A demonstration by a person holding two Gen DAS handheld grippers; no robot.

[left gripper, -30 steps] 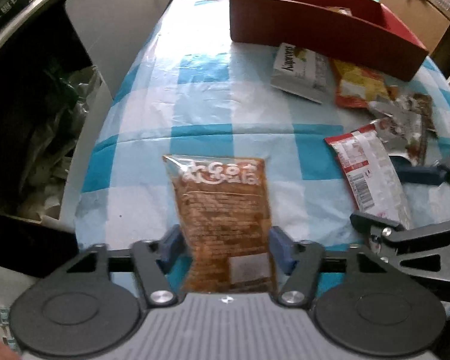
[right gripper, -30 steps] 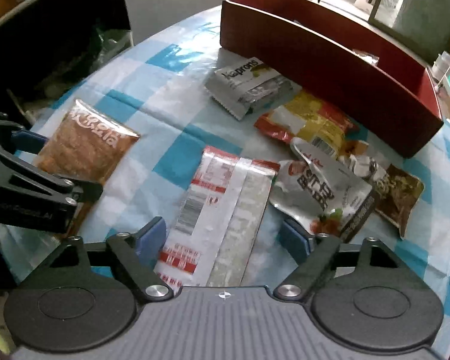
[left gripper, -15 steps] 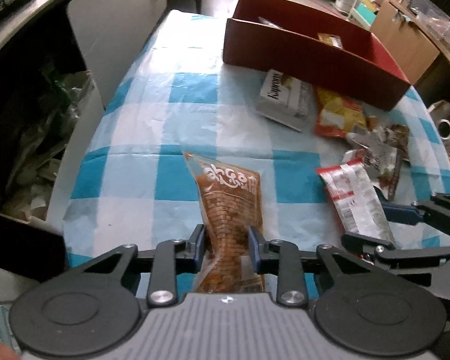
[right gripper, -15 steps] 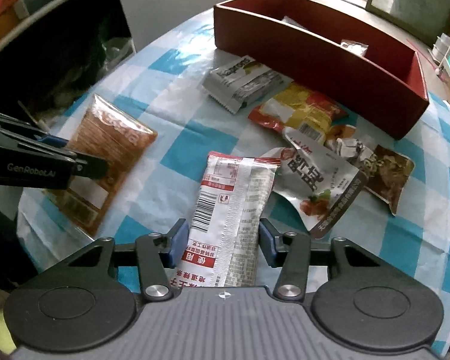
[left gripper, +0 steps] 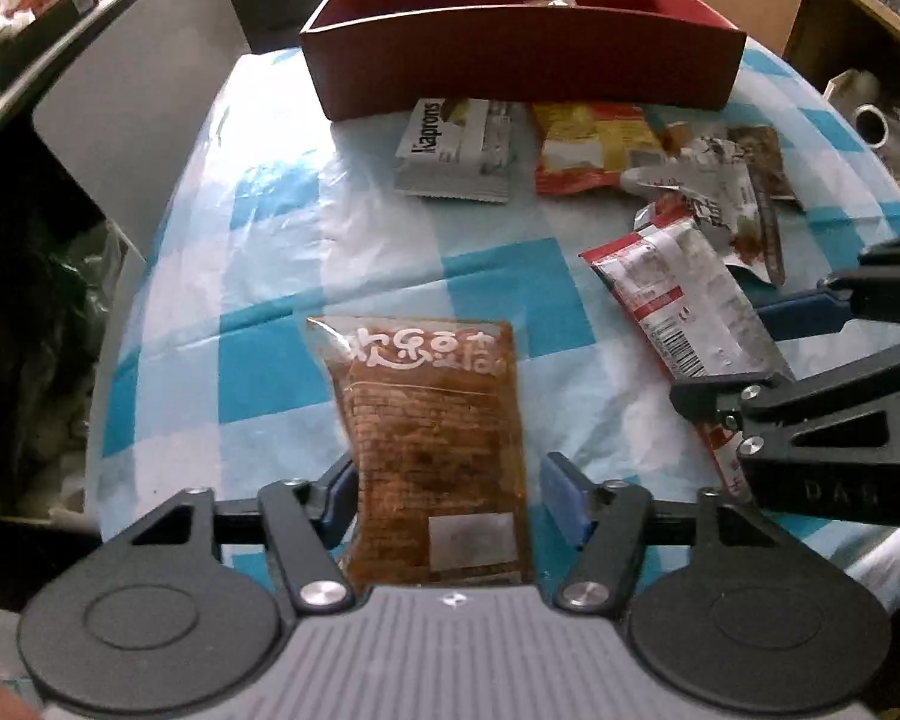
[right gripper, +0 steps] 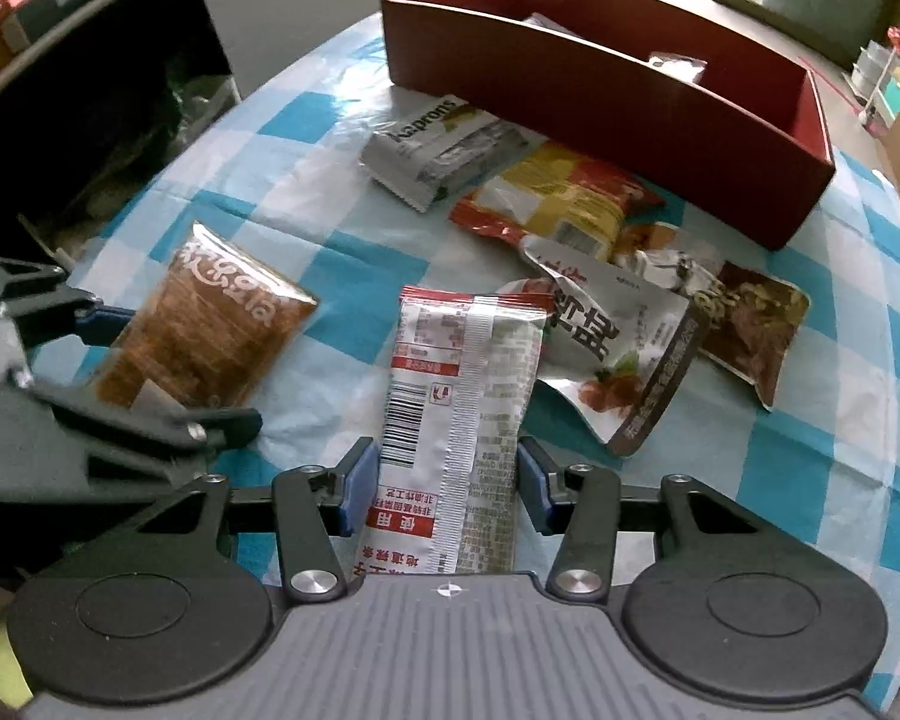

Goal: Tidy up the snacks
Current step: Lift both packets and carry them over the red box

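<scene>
While the left gripper point(left gripper: 447, 492) straddles the lower part of a clear flat pouch of brown snack with white lettering point(left gripper: 432, 438), its jaws have just been opening, and the blue pads point(left gripper: 561, 498) stand slightly off the pouch's edges, so the pouch lies loose between them on the blue-and-white checked tabletop point(left gripper: 270, 240). To the right, the right gripper point(right gripper: 444, 489) is closed to a middling width on a long silver and red wrapper with a barcode point(right gripper: 459, 414), its blue pads point(right gripper: 359, 492) pressing against both long sides of the wrapper's near half. Beyond the two lies a scatter of packets: a grey and white packet marked Kaprons point(right gripper: 444, 147), a yellow and red crinkled bag point(right gripper: 561, 198) just beside it, a torn silver bag with black characters point(right gripper: 615, 348) touching the wrapper's far end, and a dark brown see-through packet point(right gripper: 750, 324) partly under that bag. At the far edge of the tabletop stands a long dark red open box point(right gripper: 600, 90), with a few small packets inside that are too small to tell apart.
</scene>
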